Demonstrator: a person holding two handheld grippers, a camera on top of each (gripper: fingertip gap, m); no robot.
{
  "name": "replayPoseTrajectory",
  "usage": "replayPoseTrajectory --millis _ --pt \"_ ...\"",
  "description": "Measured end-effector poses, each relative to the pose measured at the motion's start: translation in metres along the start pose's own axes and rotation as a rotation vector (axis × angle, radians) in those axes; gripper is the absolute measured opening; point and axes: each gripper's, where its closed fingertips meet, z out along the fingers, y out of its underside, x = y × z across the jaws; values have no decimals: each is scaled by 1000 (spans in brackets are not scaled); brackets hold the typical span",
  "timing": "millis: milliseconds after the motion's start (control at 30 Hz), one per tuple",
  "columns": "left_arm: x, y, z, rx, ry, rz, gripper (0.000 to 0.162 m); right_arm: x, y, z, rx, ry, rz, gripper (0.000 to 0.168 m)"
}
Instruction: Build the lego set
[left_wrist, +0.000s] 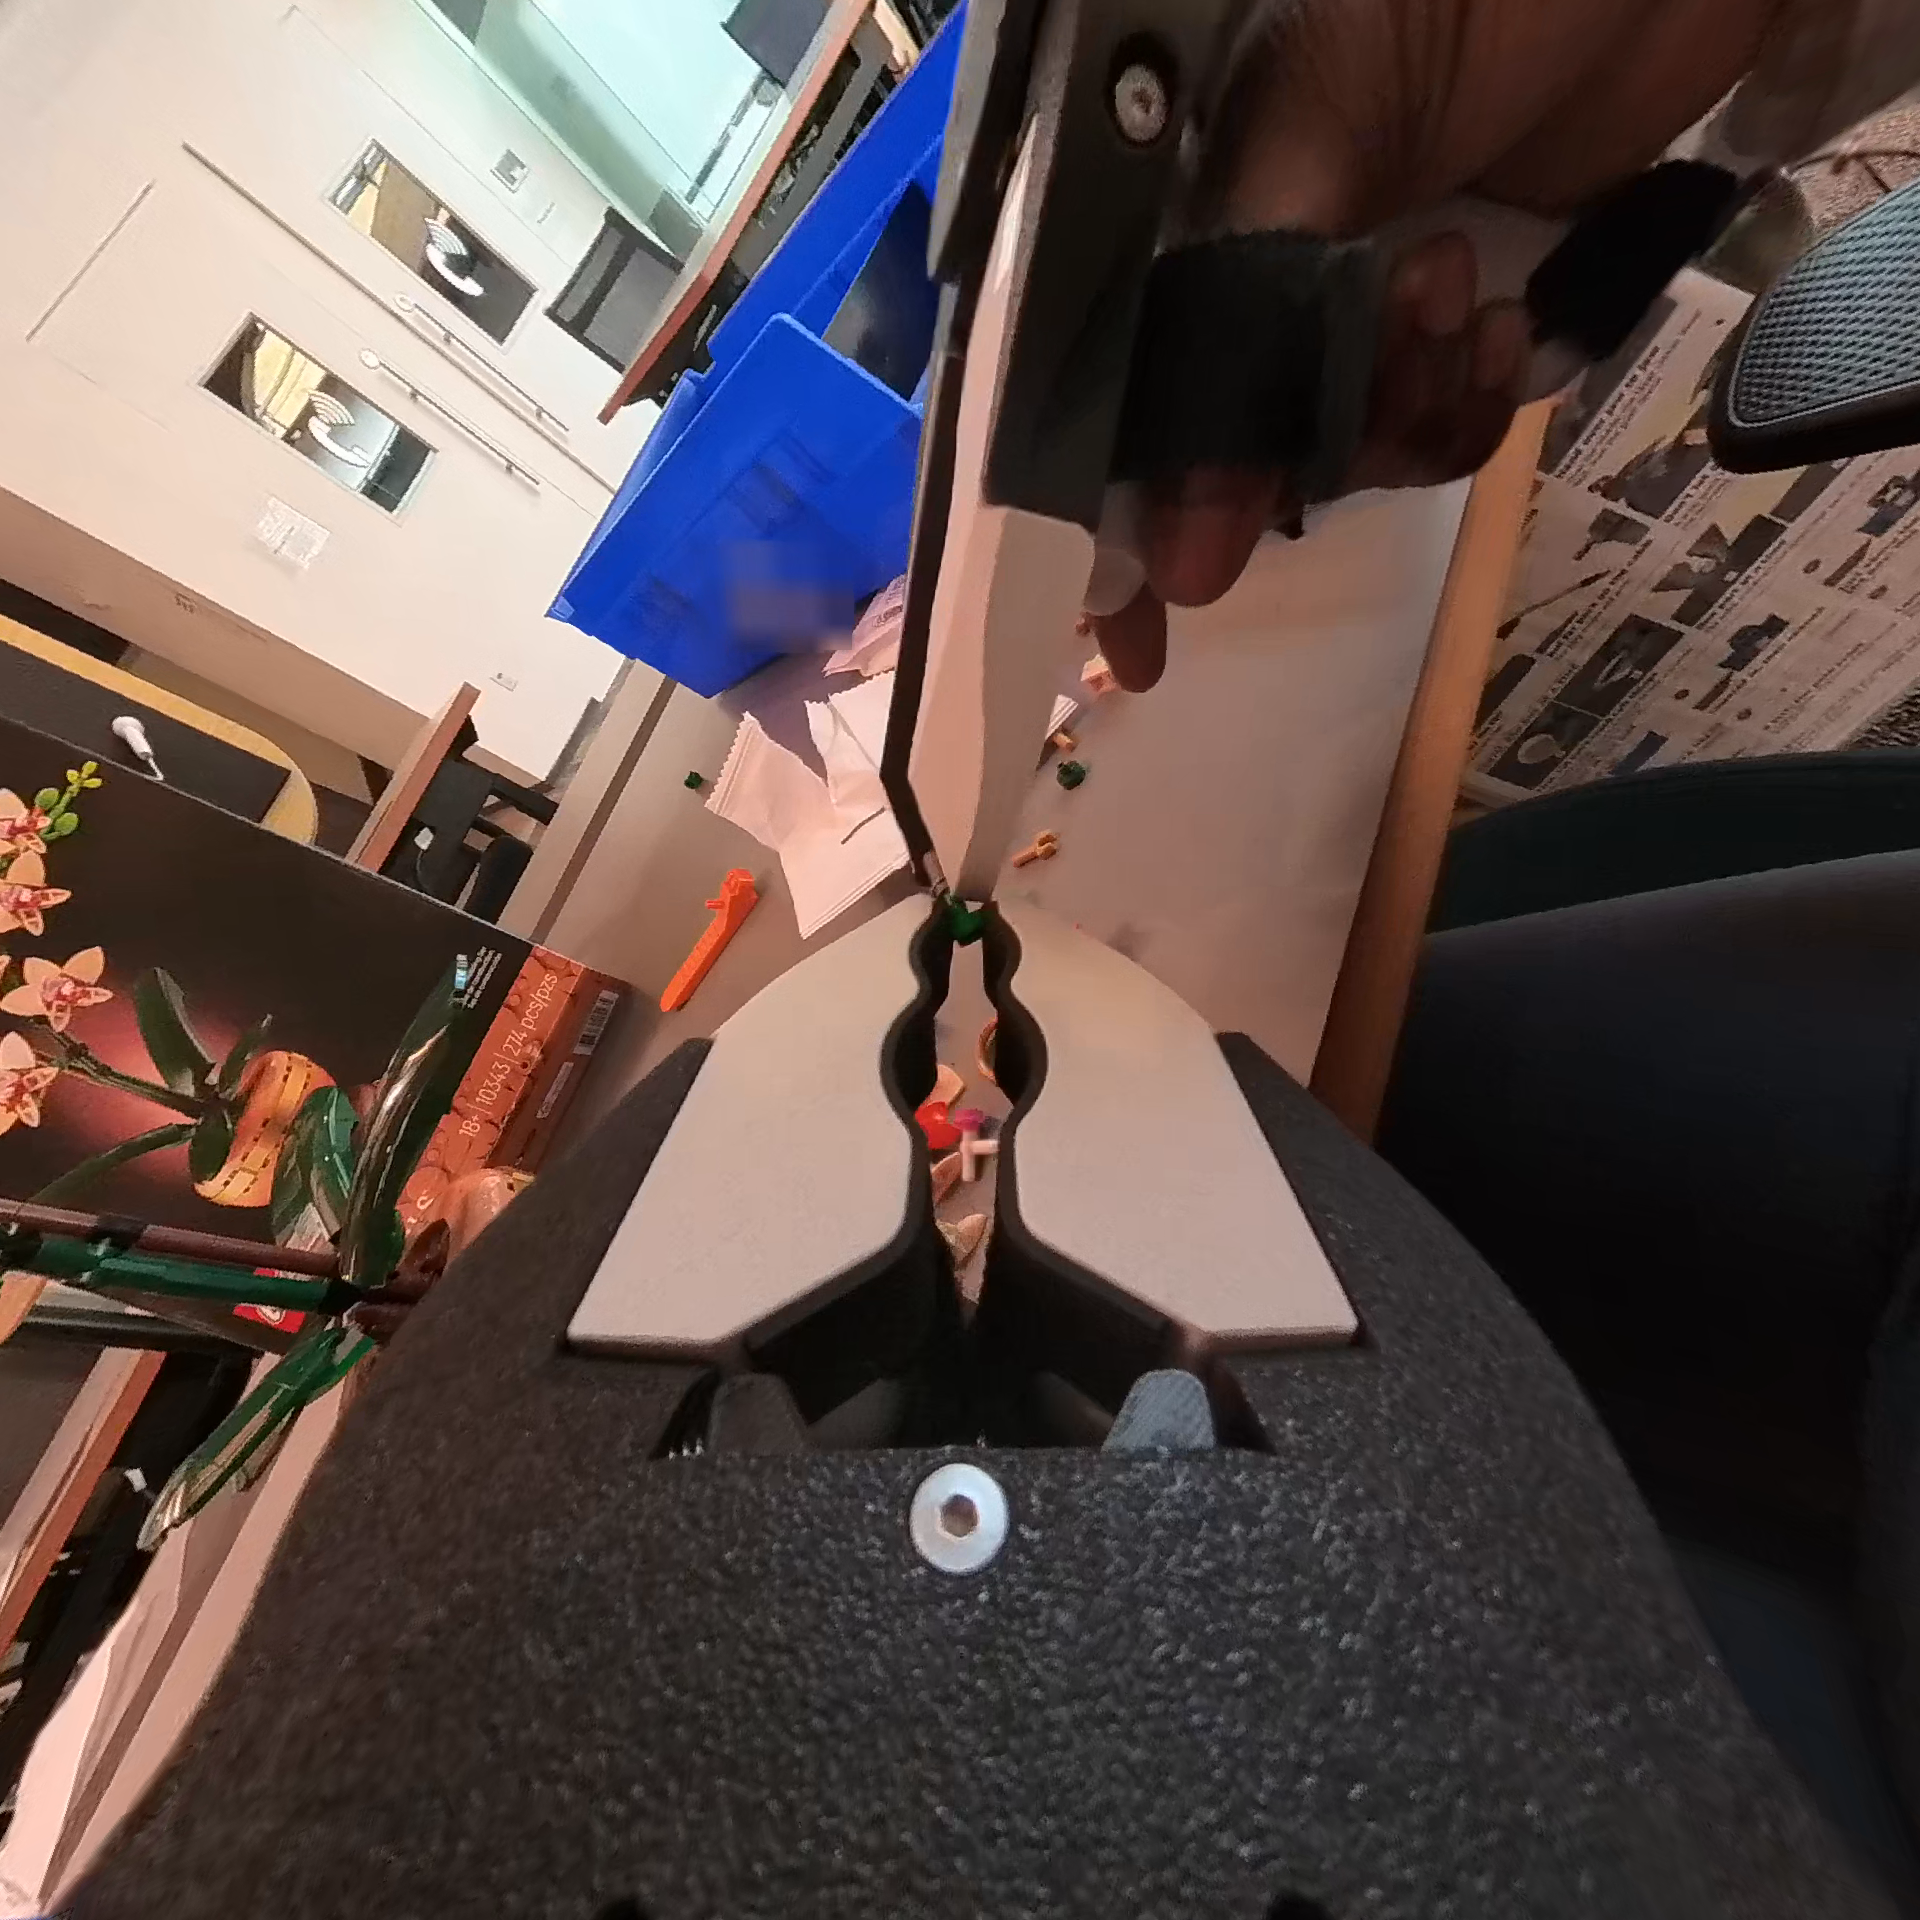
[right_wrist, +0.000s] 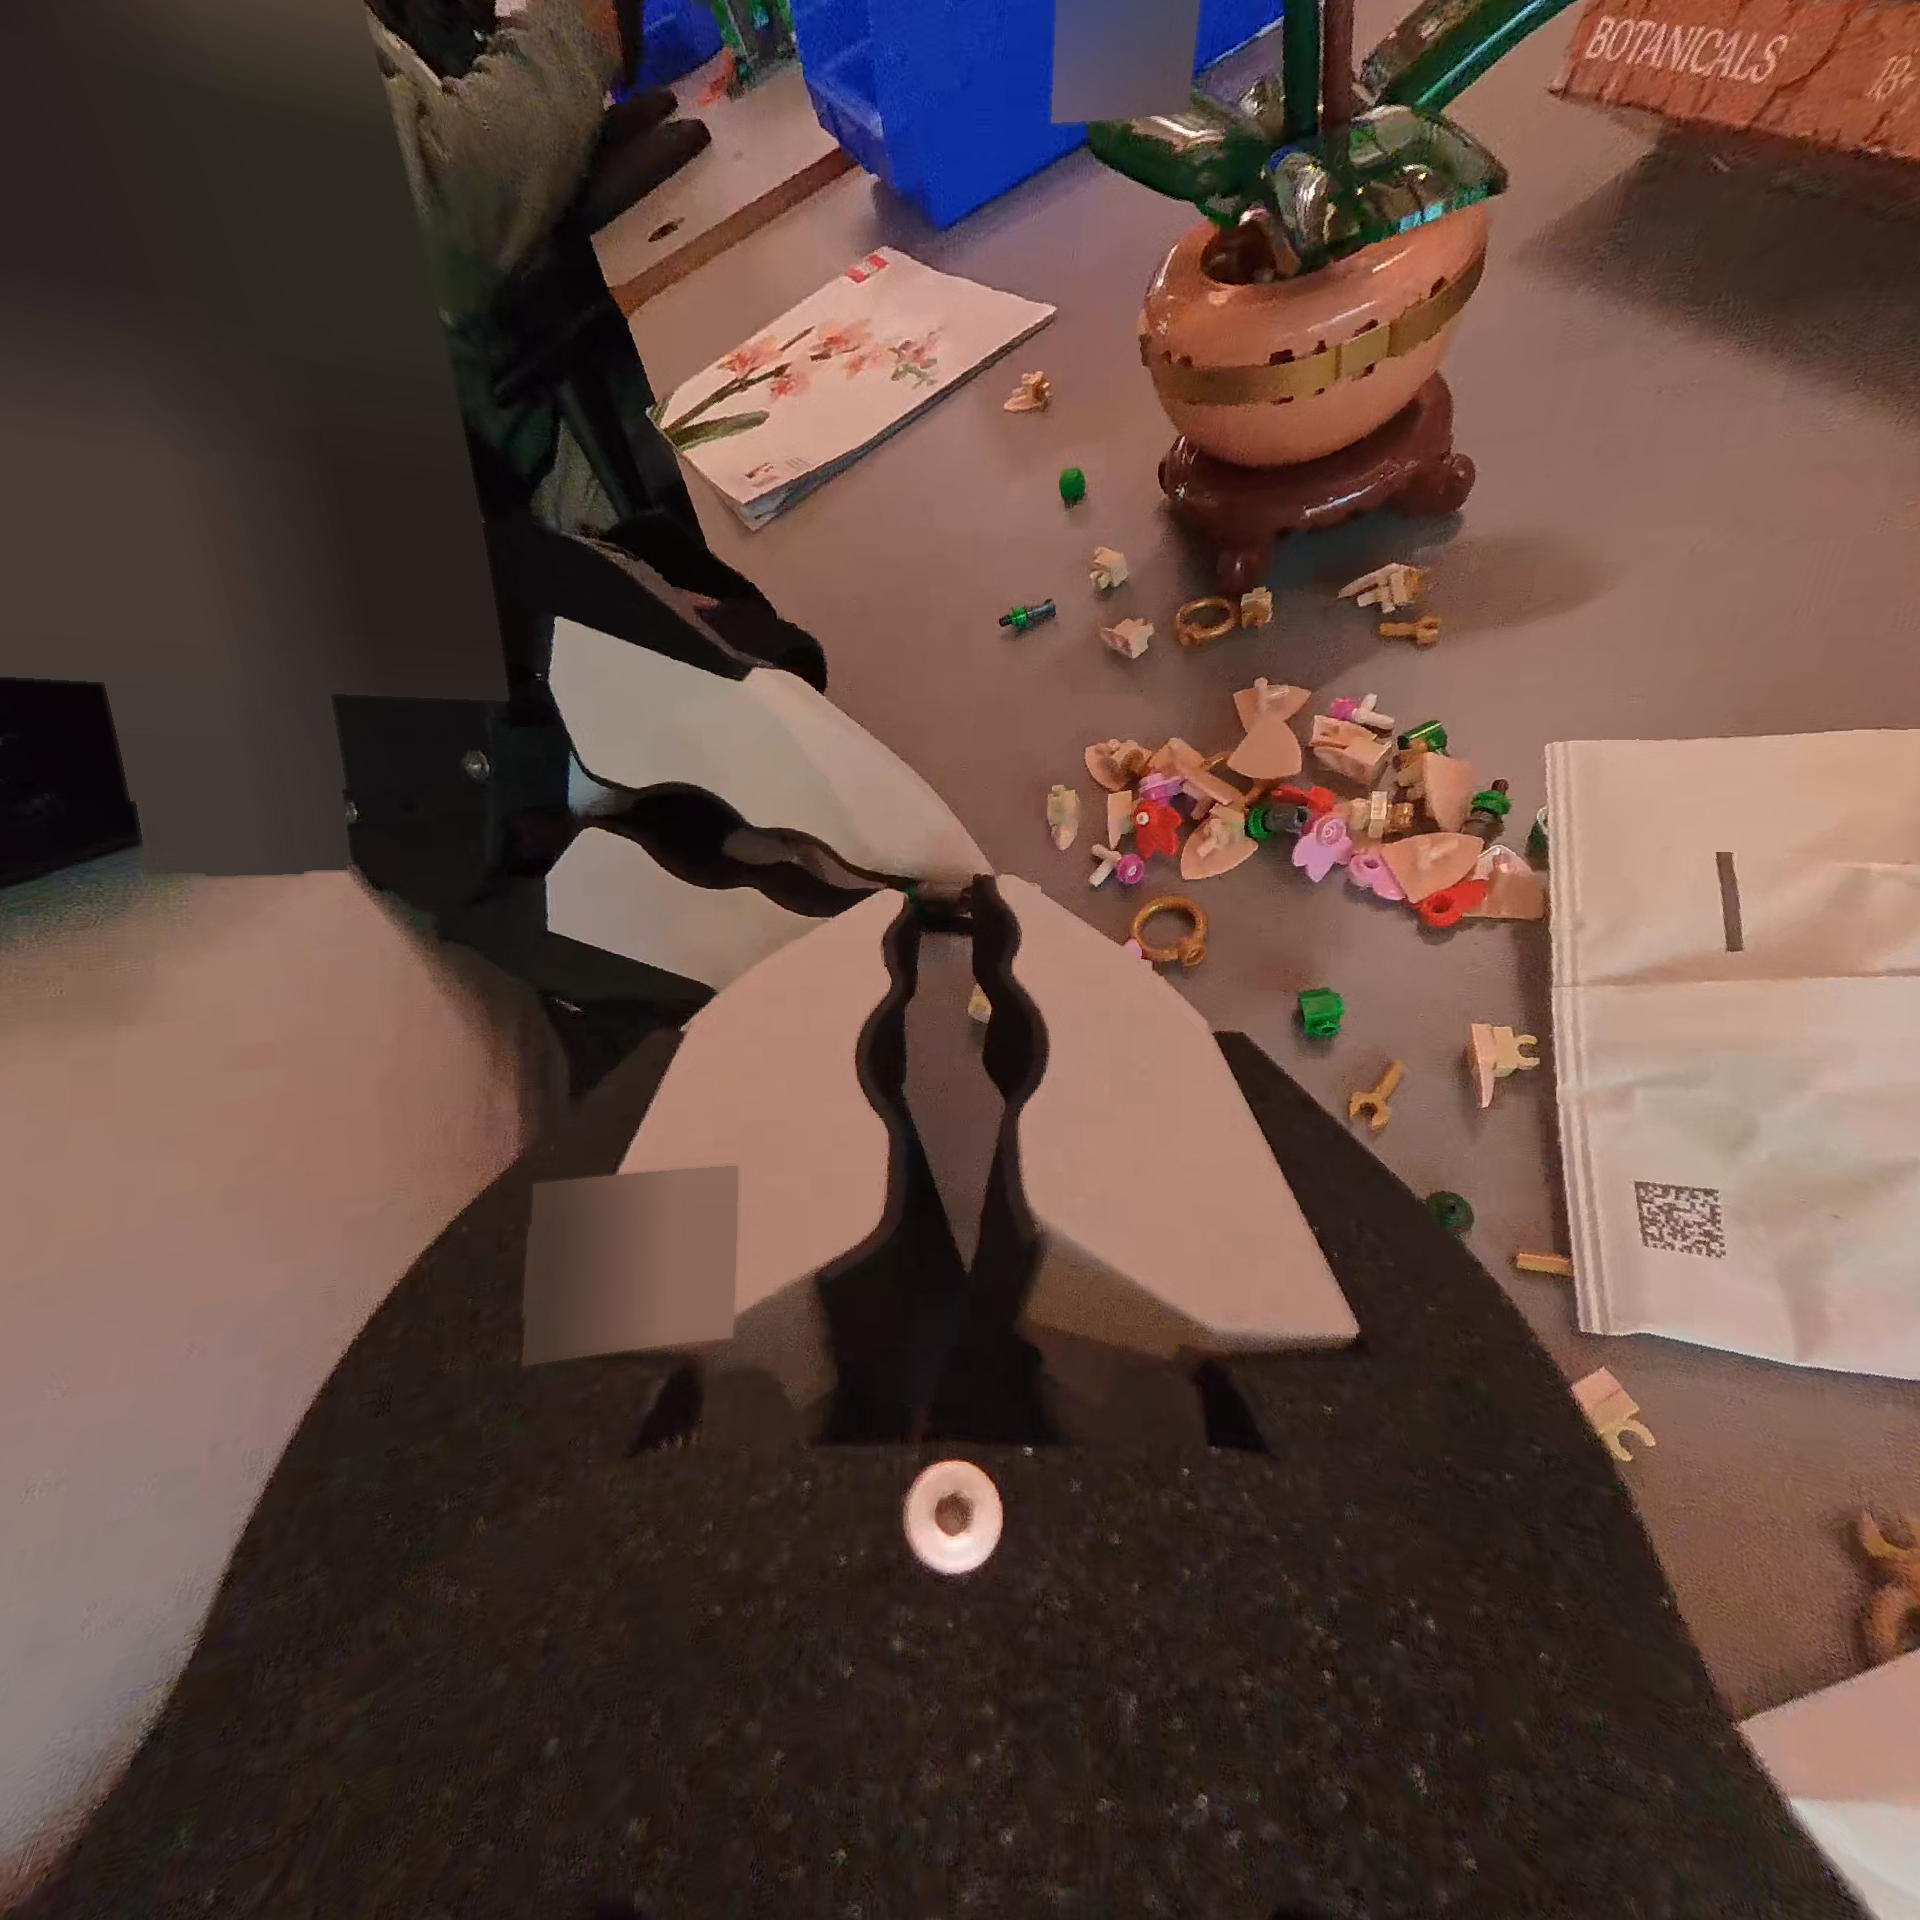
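left wrist view: your left gripper (left_wrist: 961, 920) has its jaws narrowed on a small green piece (left_wrist: 964, 921) at the very tips. your right gripper (right_wrist: 945, 902) meets it tip to tip, jaws narrow; whether it grips the same piece you cannot tell. judgement: the piece is light, rigid and slick, so hold it flat-sided and press gently. loose pieces (right_wrist: 1299, 805) lie on the table (right_wrist: 1662, 468) near the pot (right_wrist: 1314, 353).

Each claw (left_wrist: 961, 920) (right_wrist: 945, 899) has a speckled black housing with a silver screw (left_wrist: 958, 1517) at its centre, and two pale grey fingers (left_wrist: 790, 1174) edged in wavy black rubber. A black strap (left_wrist: 1236, 364) wraps the hand (left_wrist: 1455, 260) above the screw
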Motion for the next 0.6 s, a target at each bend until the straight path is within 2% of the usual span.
replayPoseTrajectory --millis 133,233,300,367,400,433,467,500,533,600 --pt "4 -2 0 12 25 16 5 -1 3 -1 -32 -31 -21 9" --pt "5 -1 1 9 30 21 5 -1 4 -2 -56 19 -146 7" --pt "4 0 1 2 22 20 5 -1 4 0 -75 86 -204 6" --pt "17 -7 0 32 99 -25 5 30 7 -8 -131 363 -336 0" --pt "21 -7 2 29 109 -35 5 30 6 -8 -130 378 -357 0" --pt "14 -3 3 13 67 -11 5 17 0 -3 -80 298 -314 0" --pt "6 0 3 0 31 11 5 13 -6 -3 -53 287 -307 0" --pt "2 2 4 -4 17 8 5 18 -10 -7 -35 323 -337 0" --pt "2 5 5 -6 33 -15 5 24 -11 -13 -33 353 -387 0" --pt "4 13 10 -7 116 -153 5 25 -9 -16 -41 293 -467 3"
